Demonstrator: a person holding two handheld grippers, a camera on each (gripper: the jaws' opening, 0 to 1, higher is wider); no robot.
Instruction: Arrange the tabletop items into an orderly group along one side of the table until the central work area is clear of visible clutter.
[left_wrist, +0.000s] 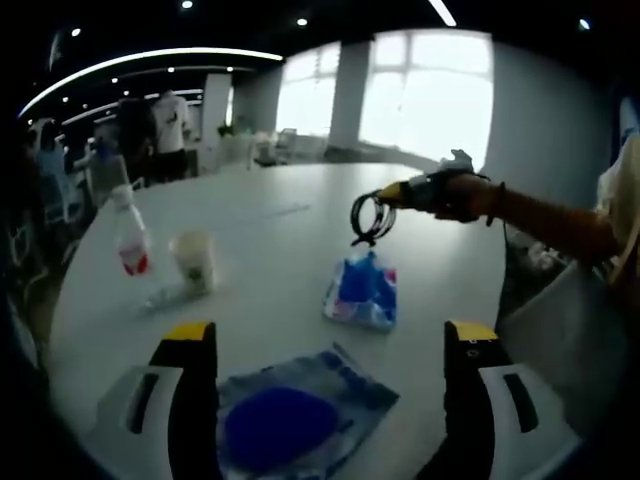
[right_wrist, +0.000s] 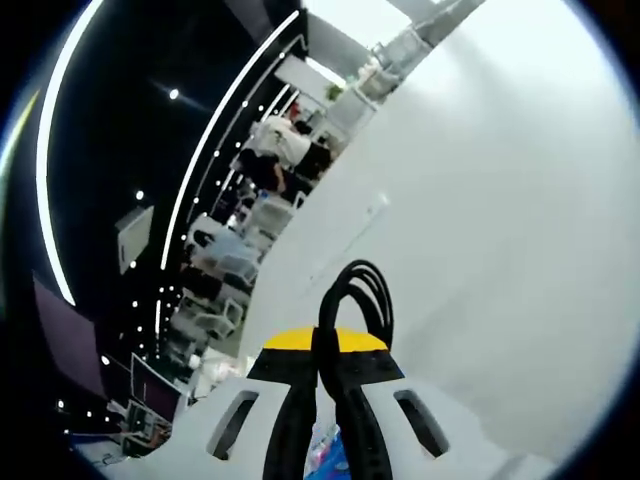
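A coiled black cable (right_wrist: 357, 290) is pinched between the closed jaws of the right gripper (right_wrist: 325, 375) and held above the white worktop (left_wrist: 300, 250). The left gripper (left_wrist: 330, 345) is spread wide over a blue packet (left_wrist: 290, 415). The cable is best carried low and set down beside the bottle (left_wrist: 130, 235) and cup (left_wrist: 195, 262) — released only once resting — so the coil is kept from springing loose.
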